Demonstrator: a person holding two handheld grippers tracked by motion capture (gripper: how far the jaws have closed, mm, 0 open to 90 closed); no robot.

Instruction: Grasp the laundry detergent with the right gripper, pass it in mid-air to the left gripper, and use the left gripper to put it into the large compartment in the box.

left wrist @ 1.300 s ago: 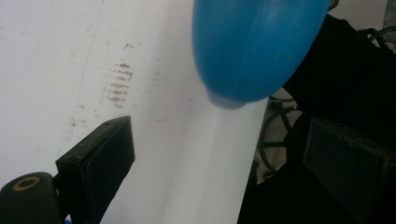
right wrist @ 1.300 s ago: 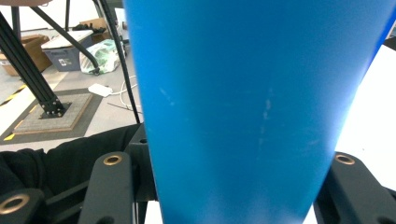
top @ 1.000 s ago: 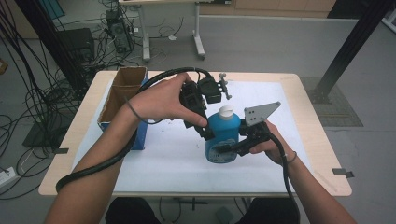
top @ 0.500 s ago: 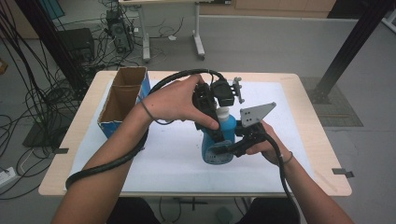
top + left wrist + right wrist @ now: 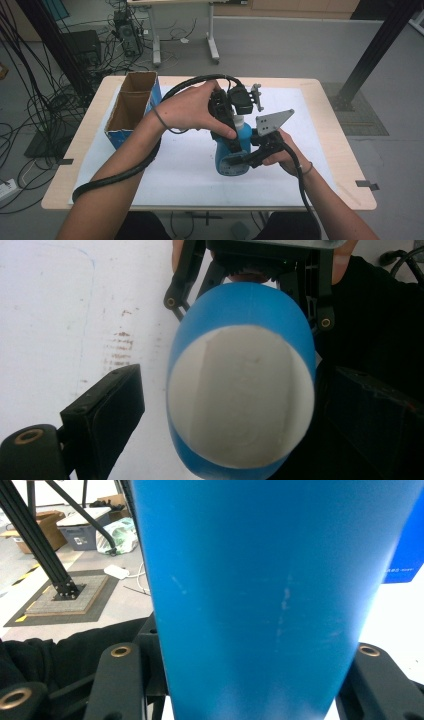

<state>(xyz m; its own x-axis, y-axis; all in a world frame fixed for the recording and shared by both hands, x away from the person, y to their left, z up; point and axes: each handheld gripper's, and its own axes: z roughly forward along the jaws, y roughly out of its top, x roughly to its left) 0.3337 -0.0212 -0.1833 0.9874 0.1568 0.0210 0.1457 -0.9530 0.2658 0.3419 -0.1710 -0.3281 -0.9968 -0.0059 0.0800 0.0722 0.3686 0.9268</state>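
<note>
A blue bottle (image 5: 244,134) with a white cap (image 5: 239,120) stands upright on the white sheet (image 5: 185,170) in the middle of the table. My right gripper (image 5: 239,161) comes in from the right and is shut on the bottle's lower body; in the right gripper view the blue wall (image 5: 260,580) sits between its jaws (image 5: 250,685). My left gripper (image 5: 231,142) points down over the bottle's top. In the left gripper view the white cap (image 5: 240,400) lies between its open jaws (image 5: 235,425), with a gap on the left side.
An open cardboard box (image 5: 131,107) with a blue side stands at the table's back left. The wooden table edge (image 5: 350,165) runs just right of the sheet. Thick black cables trail from both grippers over the near side.
My left gripper has shifted a little to the right and come over the bottle's cap, which now lies between its jaws. The right gripper has kept its hold on the bottle.
</note>
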